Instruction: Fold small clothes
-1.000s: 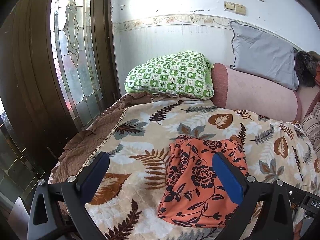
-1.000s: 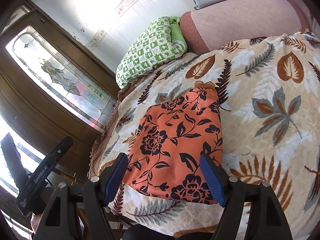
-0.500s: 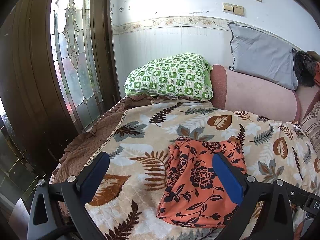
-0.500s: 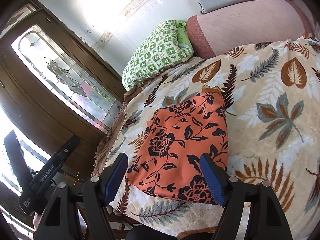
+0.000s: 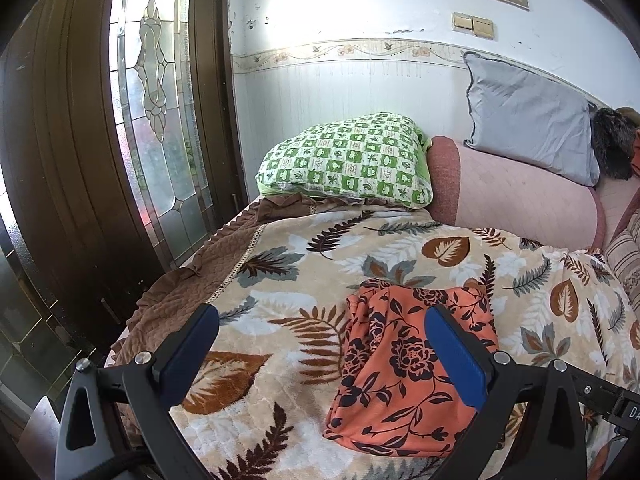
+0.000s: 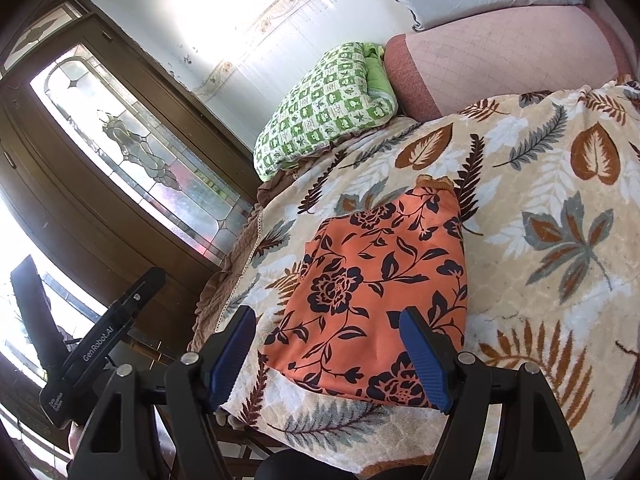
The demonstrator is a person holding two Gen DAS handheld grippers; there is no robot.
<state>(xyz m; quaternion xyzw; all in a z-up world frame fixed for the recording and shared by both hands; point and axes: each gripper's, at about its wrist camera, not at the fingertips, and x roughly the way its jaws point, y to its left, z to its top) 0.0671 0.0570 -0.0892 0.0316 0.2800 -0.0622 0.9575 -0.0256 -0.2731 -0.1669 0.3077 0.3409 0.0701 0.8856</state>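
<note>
Folded orange floral garment [image 6: 384,288] flat on leaf-print blanket [image 6: 560,240] near bed's front edge; left claw [image 5: 320,356] and right claw [image 6: 332,352] both agape above, gripping nothing. Green checked pillow [image 5: 352,160] at far corner.

One folded garment [image 5: 408,364], two pillows [image 5: 352,164], two tools [image 5: 320,356].
</note>
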